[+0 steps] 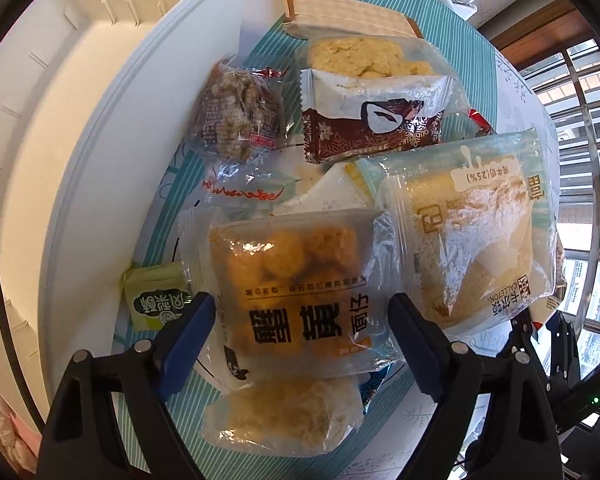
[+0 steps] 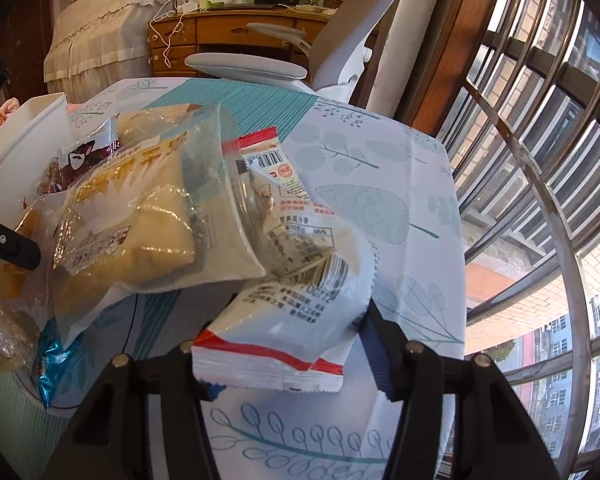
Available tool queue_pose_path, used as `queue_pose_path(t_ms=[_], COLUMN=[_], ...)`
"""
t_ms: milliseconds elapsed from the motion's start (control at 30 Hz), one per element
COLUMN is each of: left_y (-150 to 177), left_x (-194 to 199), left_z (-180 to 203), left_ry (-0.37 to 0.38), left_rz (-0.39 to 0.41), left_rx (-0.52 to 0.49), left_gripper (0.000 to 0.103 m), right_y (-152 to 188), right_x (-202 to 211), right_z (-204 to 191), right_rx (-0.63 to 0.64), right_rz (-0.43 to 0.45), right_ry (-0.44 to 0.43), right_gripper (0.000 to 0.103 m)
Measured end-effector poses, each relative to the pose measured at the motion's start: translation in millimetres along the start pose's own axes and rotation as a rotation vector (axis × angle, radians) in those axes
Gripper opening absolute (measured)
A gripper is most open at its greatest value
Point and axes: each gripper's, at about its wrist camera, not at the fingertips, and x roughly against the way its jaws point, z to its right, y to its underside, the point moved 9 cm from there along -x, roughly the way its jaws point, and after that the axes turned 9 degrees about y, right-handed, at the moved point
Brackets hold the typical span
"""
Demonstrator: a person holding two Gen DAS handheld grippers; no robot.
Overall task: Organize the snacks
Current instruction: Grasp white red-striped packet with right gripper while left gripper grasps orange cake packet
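In the left wrist view my left gripper [image 1: 302,322] is open, its fingers on either side of a clear pack of golden fried balls [image 1: 296,280] with black characters. Around it lie a pale cake pack [image 1: 472,236], a brown and white snack pack [image 1: 376,120], a nut cluster pack [image 1: 236,114], a rice cracker pack [image 1: 356,58] and a small green sachet [image 1: 154,300]. In the right wrist view my right gripper [image 2: 288,344] is shut on a white and red snack packet [image 2: 296,320], which lies partly under the cake pack [image 2: 140,216].
A white bin [image 1: 40,152] stands left of the pile; it also shows in the right wrist view [image 2: 20,136]. The table has a teal leaf-print cloth [image 2: 380,184]. A white office chair [image 2: 340,48] stands behind, window bars [image 2: 540,160] to the right.
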Motion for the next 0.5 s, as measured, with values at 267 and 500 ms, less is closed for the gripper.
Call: queue_pose_path(t_ms=[267, 500], left_y=[11, 16], left_x=[13, 19], left_z=[3, 6], left_ry=[-0.011, -0.024], left_rz=[0.015, 0.012], left_rx=[-0.007, 0.002], left_gripper=[0.074, 0.072], right_y=[5, 9], right_x=[13, 25], right_z=[9, 20], right_rx=[-0.032, -0.056], right_rz=[-0.023, -0.028], right_ry=[-0.009, -0.004], right_gripper=[0.053, 0.053])
